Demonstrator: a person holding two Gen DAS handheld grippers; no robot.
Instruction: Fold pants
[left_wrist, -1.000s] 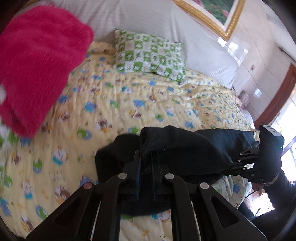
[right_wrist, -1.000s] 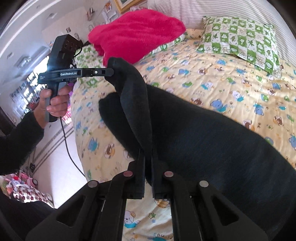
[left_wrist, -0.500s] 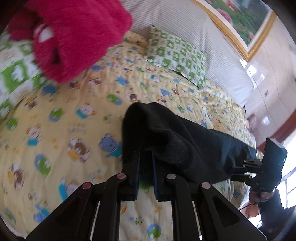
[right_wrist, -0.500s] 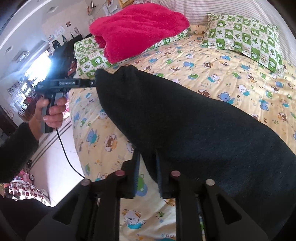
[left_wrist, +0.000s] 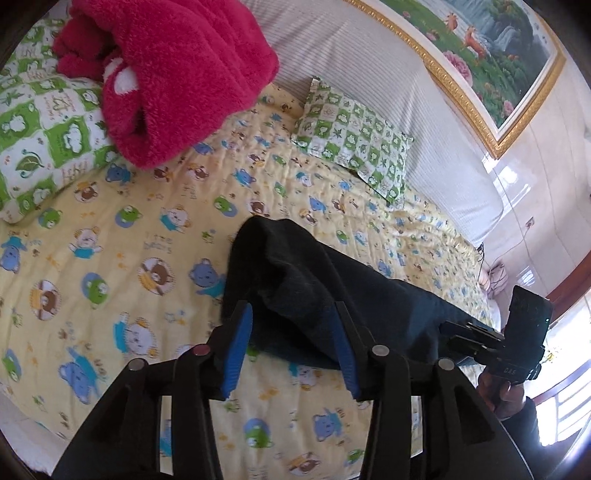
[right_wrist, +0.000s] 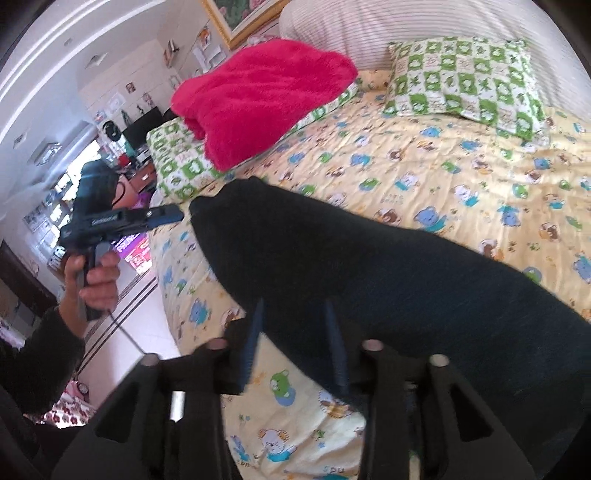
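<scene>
Dark black pants (left_wrist: 314, 288) lie folded lengthwise on the yellow bear-print bedspread (left_wrist: 147, 258). My left gripper (left_wrist: 291, 310) is at one end of them. Its jaws are opening, the blue pads (left_wrist: 236, 347) stand apart, and the cloth sits loose between them. My right gripper (right_wrist: 293, 306) is at the other end of the pants (right_wrist: 369, 266), its jaws also opening over the fabric without pinching it. Each view shows the other gripper at the far end: the right gripper (left_wrist: 447, 333) held by a hand, and the left gripper (right_wrist: 177, 215).
A red fluffy blanket (left_wrist: 177, 66) rests on a green chequered pillow (left_wrist: 44, 129) at the head of the bed. A second green pillow (left_wrist: 354, 133) leans on the striped headboard (left_wrist: 369, 74). The bed edge and tiled floor (right_wrist: 136, 321) are on the left of the right wrist view.
Both grippers were shut on a raised fold of the pants. Both have since spread their jaws, and the cloth has dropped flat onto the bed. The left gripper has rolled and shifted sideways.
</scene>
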